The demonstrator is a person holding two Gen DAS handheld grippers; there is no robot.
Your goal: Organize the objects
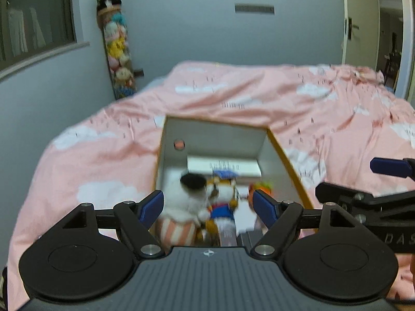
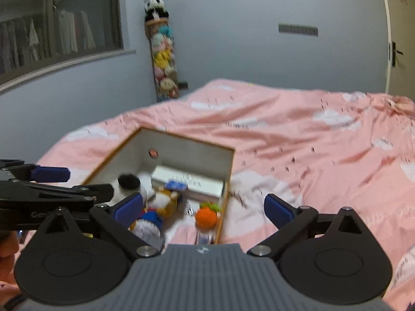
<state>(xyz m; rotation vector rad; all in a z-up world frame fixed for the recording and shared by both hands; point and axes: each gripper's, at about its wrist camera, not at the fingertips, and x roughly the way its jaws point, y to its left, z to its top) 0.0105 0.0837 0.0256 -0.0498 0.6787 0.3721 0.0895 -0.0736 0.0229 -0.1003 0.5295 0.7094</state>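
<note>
An open box (image 1: 285, 155) with an orange rim and white inside lies on the pink bed. In it are a white plush with a black ear (image 1: 181, 202) in a striped cup, a tiger plush in blue clothes (image 1: 220, 199), an orange plush with a green top (image 2: 206, 215) and a flat white carton (image 2: 189, 181) against the far wall. My left gripper (image 1: 207, 204) hangs open over the box's near end, with nothing pressed between its blue pads. My right gripper (image 2: 203, 206) is open above the box's right near corner (image 2: 220, 223), holding nothing.
The pink quilt with white clouds (image 1: 259, 98) spreads around the box. A tall column of plush toys (image 1: 119, 51) with a panda on top leans in the wall corner. A window (image 2: 59, 31) is at the left and a door (image 1: 363, 26) at the far right.
</note>
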